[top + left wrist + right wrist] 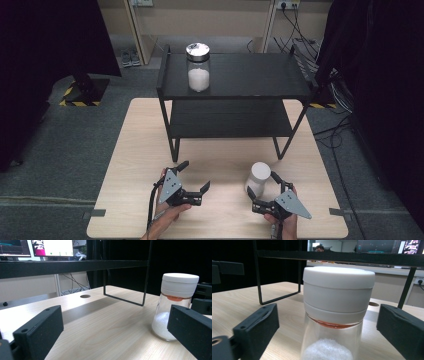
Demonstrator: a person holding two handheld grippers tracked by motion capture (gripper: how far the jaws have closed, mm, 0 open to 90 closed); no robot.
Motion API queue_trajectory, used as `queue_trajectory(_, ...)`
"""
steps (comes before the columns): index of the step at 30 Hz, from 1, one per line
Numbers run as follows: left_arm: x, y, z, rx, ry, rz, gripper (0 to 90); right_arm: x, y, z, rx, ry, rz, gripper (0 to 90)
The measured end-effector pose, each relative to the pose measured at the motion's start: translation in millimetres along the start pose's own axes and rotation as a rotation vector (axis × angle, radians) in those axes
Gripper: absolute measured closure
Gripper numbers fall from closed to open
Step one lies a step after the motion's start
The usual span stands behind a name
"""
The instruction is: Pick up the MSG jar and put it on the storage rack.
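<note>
Not yet gripped: white-lidded glass jar of white powder (258, 179) lower right, between spread right gripper (261, 186); left gripper (196, 178) spread, holding nothing.

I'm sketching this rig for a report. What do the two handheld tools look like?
Both the left tool and the right tool are black, each with two blocky, matte jaws that have small holes near the base. A grey three-cornered plate with dark dots sits on top of each. A black cable trails back from the left one. The forearms show no sleeves.
</note>
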State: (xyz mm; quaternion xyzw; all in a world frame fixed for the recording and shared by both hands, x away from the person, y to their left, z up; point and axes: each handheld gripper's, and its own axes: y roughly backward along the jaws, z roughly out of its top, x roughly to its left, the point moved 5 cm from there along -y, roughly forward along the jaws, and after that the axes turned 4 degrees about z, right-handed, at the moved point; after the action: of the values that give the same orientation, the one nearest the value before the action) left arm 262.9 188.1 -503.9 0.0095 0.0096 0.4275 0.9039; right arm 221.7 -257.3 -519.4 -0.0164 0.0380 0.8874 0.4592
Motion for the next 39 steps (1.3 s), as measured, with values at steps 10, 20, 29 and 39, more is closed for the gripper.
queue_trajectory(10, -0.2, -0.6, -1.3, 0.003, -0.002, -0.003, 0.0, 1.0, -12.0, 0.8, 0.042, -0.005, -0.024, 19.0)
queue_trajectory(20, -0.7, -0.9, -1.9, 0.007, -0.001, -0.005, 0.0, 2.0, -15.9, 1.3, 0.032, -0.001, -0.035, 33.5)
queue_trajectory(29, -0.6, -1.7, -2.8, 0.01, 0.0, -0.006, 0.1, 2.4, -15.5, 7.5, 0.04, -0.005, -0.037, 35.0)
queue_trajectory(39, -0.2, -1.3, -3.1, 0.007, 0.003, -0.003, 0.1, -1.8, -9.8, 14.6, 0.026, -0.044, -0.034, 34.9)
